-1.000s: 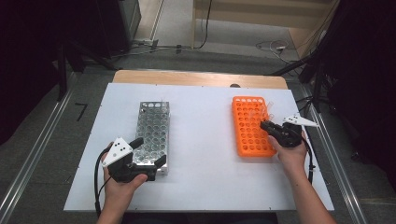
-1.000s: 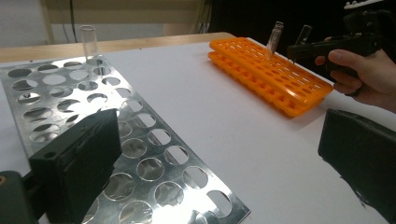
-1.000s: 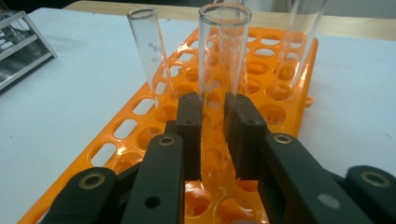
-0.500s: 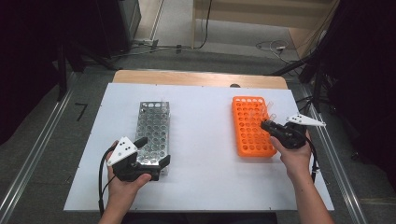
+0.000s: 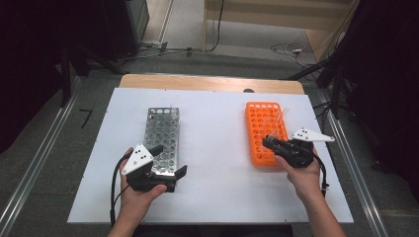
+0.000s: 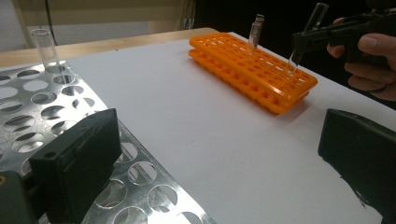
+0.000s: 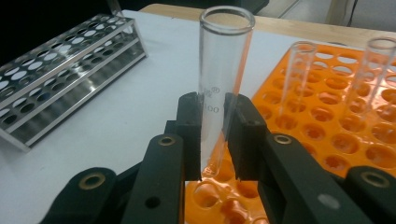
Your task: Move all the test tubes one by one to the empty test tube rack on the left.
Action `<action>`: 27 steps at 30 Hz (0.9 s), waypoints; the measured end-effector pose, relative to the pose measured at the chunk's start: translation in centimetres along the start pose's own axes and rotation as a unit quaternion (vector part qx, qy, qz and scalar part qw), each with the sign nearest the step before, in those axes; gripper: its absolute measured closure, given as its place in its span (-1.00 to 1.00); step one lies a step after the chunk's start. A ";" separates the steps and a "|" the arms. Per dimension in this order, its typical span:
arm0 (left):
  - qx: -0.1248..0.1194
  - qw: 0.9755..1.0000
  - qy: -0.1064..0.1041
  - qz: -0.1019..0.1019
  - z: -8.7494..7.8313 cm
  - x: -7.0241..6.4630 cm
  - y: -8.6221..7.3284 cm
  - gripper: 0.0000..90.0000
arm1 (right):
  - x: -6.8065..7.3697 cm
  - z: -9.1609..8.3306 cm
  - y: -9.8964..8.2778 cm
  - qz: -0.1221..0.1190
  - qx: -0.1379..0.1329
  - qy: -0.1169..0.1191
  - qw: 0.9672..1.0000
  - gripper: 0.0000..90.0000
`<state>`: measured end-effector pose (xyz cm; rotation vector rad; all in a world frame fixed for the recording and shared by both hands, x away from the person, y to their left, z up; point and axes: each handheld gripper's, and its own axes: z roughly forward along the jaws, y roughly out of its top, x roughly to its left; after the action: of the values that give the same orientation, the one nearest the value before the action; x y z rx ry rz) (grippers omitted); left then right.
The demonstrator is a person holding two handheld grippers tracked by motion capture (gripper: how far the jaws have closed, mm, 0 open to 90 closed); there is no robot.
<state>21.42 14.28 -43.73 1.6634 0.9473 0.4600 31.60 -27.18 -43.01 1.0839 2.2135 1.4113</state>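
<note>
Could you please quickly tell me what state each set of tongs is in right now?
Left tongs: open, holding nothing, at the near end of the metal rack.
Right tongs: closed on a glass test tube.

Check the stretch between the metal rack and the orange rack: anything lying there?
Bare white tabletop between the metal rack and the orange rack, as the high view shows.

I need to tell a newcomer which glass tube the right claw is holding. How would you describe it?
Find the orange rack on the right side of the white table. Over its near right edge, the right claw grips a clear glass tube. Unlike the other tubes standing in holes, this one is lifted above the rack.
</note>
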 end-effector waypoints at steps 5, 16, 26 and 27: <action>-0.003 1.000 -0.008 -0.001 0.1 -0.6 0.2 -1.00 | 1.6 0.2 -0.2 -0.012 0.004 0.013 1.000 0.64; -0.008 1.000 -0.021 0.010 0.6 -2.0 1.0 -1.00 | 6.5 1.0 -0.2 -0.046 0.010 0.063 0.997 0.64; 0.003 0.998 -0.047 0.033 2.8 -3.4 2.0 -0.96 | 8.9 2.2 -0.7 -0.068 0.025 0.086 0.994 0.64; 0.002 0.998 -0.053 0.034 3.0 -3.6 2.1 -0.94 | 9.2 2.3 -0.7 -0.072 0.027 0.088 0.993 0.64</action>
<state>22.17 9.47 -42.13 1.7101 0.8166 0.4109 26.53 -19.18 -43.41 0.8248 2.4112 1.4412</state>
